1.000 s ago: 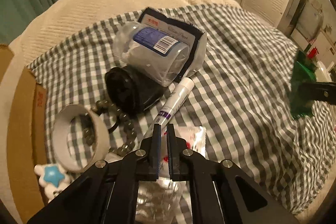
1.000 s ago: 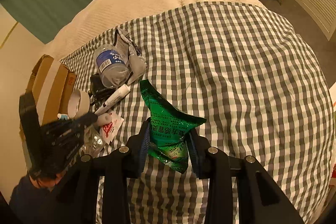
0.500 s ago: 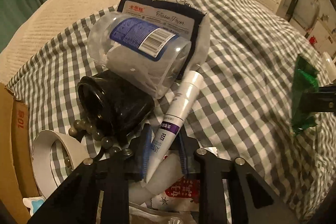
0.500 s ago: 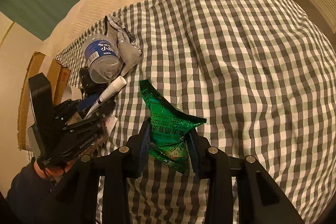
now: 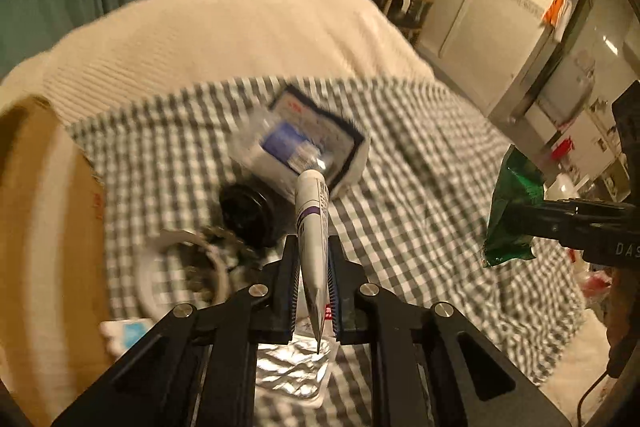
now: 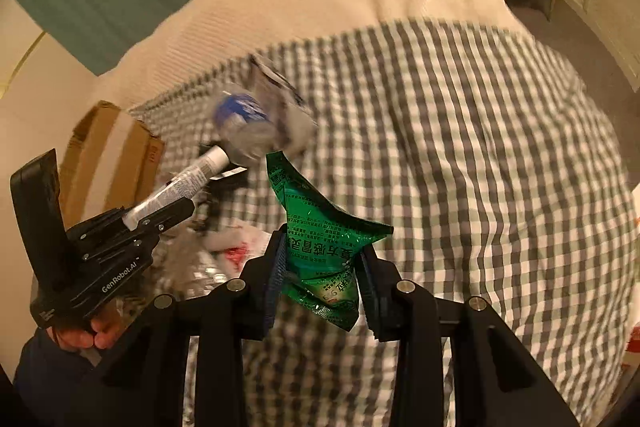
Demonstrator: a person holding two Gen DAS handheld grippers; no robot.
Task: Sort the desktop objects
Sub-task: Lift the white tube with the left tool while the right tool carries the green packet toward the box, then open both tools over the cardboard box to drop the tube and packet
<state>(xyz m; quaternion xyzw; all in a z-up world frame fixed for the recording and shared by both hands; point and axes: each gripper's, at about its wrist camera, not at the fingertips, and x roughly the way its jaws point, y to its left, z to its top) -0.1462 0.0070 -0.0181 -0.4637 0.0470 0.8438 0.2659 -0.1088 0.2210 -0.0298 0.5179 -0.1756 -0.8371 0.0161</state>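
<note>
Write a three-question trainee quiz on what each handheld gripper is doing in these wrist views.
1. True or false: the left gripper is shut on the white squeeze tube with a purple band.
2. Which item does the right gripper hold? A) clear plastic bottle with a blue label B) crinkled green foil sachet C) white tape roll
3. Fill in: the black round jar lies on the ____-patterned cloth.

Key: 1 true. 2 B, the crinkled green foil sachet, pinched between both fingers; the clear plastic bottle with a blue label and the white tape roll lie on the cloth. 3 checked.
</note>
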